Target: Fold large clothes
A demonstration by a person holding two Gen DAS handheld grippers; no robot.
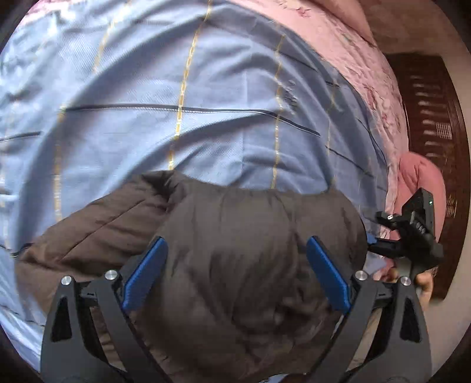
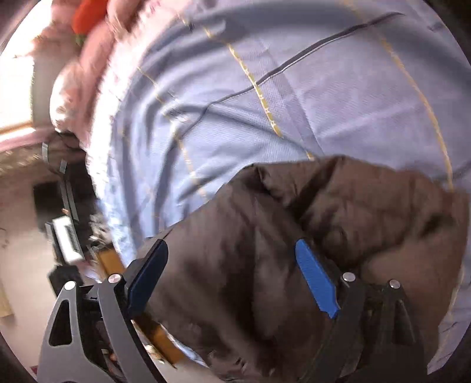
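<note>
A brown padded jacket (image 1: 235,250) lies bunched on a blue bedsheet (image 1: 176,88) that has yellow and dark stripes. My left gripper (image 1: 237,265) hangs over the jacket, its blue pads (image 1: 144,277) spread wide on either side of the fabric without pressing on it. In the right wrist view the same jacket (image 2: 294,235) fills the lower right. My right gripper (image 2: 231,274) stands open above it, pads (image 2: 315,280) apart. The right gripper's black body (image 1: 412,232) also shows at the jacket's right end in the left wrist view, with a hand (image 1: 424,285) holding it.
A pink flowered quilt (image 1: 368,73) lies along the far side of the sheet, beside dark wooden furniture (image 1: 432,117). In the right wrist view the bed's wooden edge (image 2: 109,259) drops to a pale floor (image 2: 23,265) with a white box (image 2: 67,238). A red thing (image 2: 88,14) sits at the top.
</note>
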